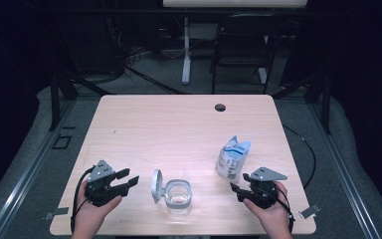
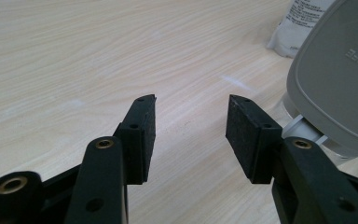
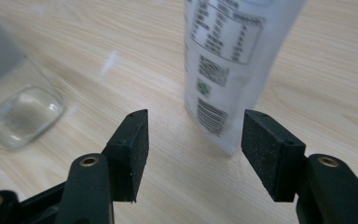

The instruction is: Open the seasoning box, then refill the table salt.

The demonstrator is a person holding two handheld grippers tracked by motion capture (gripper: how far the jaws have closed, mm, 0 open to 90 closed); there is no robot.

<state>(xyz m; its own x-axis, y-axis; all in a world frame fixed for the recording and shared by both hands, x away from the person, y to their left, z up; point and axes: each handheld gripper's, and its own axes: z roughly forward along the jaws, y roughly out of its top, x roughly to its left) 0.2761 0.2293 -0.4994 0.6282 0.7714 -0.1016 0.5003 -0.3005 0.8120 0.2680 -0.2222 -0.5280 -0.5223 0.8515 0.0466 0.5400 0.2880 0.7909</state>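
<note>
The white printed plastic pouch (image 3: 228, 70) stands on the pale wooden worktop (image 1: 169, 129) just ahead of the right tool (image 3: 193, 140), whose jaws gape empty; the left tool (image 2: 191, 133) is open too.

Pale wooden table (image 1: 179, 124) with a round cable hole (image 1: 220, 107), black folding chair (image 1: 241, 45) beyond.

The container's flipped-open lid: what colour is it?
Grey; the lid shows best in the left gripper view.

Black tongs (image 1: 128, 179), brass screws, grey three-cornered top plates, black cables trailing.
</note>
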